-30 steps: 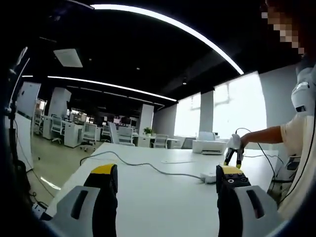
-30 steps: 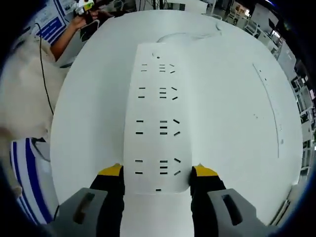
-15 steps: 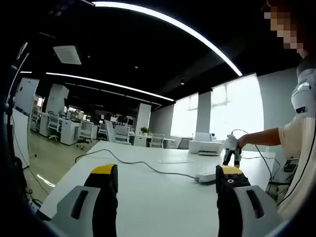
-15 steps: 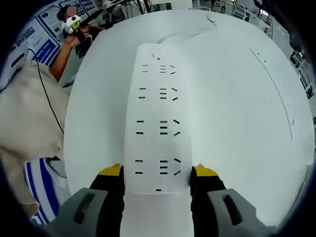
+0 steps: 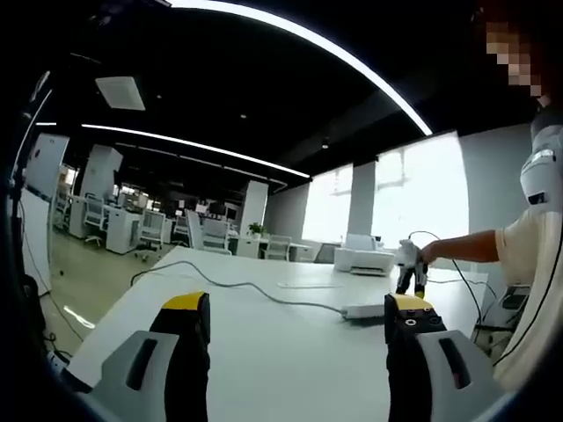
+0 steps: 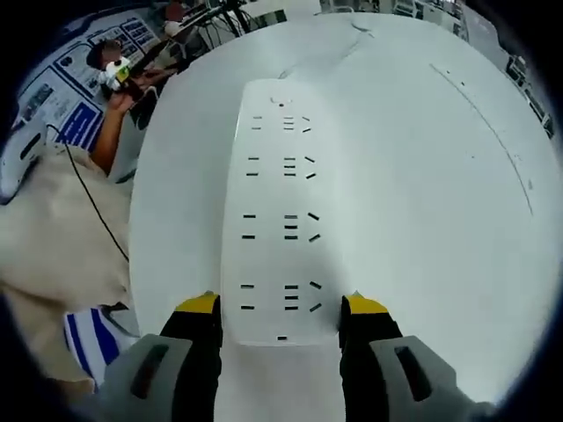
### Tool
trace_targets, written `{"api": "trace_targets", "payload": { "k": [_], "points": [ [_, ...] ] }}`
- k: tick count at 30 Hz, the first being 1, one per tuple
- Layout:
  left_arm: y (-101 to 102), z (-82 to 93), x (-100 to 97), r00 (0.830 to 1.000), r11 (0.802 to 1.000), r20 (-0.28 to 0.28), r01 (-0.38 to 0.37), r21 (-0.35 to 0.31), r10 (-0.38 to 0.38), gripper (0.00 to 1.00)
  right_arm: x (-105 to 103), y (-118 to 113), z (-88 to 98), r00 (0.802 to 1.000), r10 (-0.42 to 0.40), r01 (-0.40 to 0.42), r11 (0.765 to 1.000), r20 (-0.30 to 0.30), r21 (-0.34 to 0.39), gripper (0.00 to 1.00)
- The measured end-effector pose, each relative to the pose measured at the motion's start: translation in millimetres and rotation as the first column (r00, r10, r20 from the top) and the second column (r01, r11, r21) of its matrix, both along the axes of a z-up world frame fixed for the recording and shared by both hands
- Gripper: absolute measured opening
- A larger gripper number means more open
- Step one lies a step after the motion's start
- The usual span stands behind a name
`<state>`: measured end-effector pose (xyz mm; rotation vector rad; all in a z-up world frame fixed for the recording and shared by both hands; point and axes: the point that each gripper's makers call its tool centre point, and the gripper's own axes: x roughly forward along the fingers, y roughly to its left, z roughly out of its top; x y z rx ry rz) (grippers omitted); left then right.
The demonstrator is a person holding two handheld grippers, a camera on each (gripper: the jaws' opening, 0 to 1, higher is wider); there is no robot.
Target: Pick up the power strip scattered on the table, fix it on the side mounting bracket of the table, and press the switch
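Note:
The white power strip lies lengthwise between the yellow-tipped jaws of my right gripper, which is shut on its near end. It has several rows of sockets facing up and hangs over the white table. In the left gripper view the same strip looks like a small white block low over the table. The right gripper is at its end, in a person's hand. My left gripper stands open above the table's near edge, with nothing between its jaws.
A grey cable runs across the table to the strip. A white printer stands at the table's far end. The person's body and arm are along the table's left edge. Office desks and chairs stand beyond.
The strip has stayed fixed between the right jaws while the table beneath it shifted, so it travels with the right gripper. The left gripper view has sunk slightly toward table level.

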<state>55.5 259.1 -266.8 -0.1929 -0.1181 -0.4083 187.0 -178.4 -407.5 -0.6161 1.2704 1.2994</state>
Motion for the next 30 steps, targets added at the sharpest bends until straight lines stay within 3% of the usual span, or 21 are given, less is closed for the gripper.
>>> {"api": "trace_targets", "payload": {
  "k": [11, 30],
  "points": [
    [-5, -5.5, 3.5, 1.000, 1.000, -0.021, 0.018, -0.016, -0.018, 0.85, -10, 9, 3.6, 0.984, -0.157, 0.162, 0.985, -0.083, 0.062, 0.48],
    [-13, -2.0, 15.4, 0.998, 0.998, -0.035, 0.047, -0.035, -0.048, 0.82, -27, 27, 4.7, 0.942, -0.309, 0.323, 0.940, -0.126, 0.106, 0.48]
  ]
}}
